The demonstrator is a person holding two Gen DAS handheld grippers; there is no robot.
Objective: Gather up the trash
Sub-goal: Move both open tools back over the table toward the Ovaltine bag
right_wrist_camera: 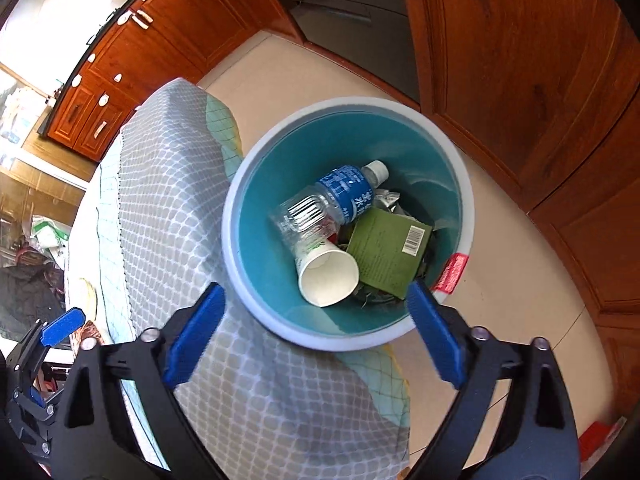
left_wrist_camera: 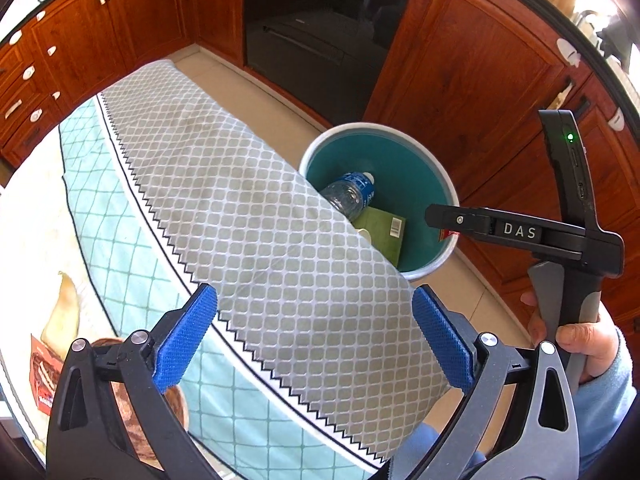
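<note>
The right gripper hangs above the near rim of the bin, its blue fingers spread wide with nothing between them. The left gripper is just as wide open and empty, over the grey patterned cloth draping the table edge. The bin stands on the floor just right of the table; in it lie a plastic bottle, a white paper cup and a green packet.

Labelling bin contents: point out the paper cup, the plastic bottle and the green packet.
paper cup (right_wrist_camera: 328,276), right wrist view, white inside of its mouth
plastic bottle (right_wrist_camera: 344,192), right wrist view, blue label
green packet (right_wrist_camera: 384,248), right wrist view, flat face
</note>
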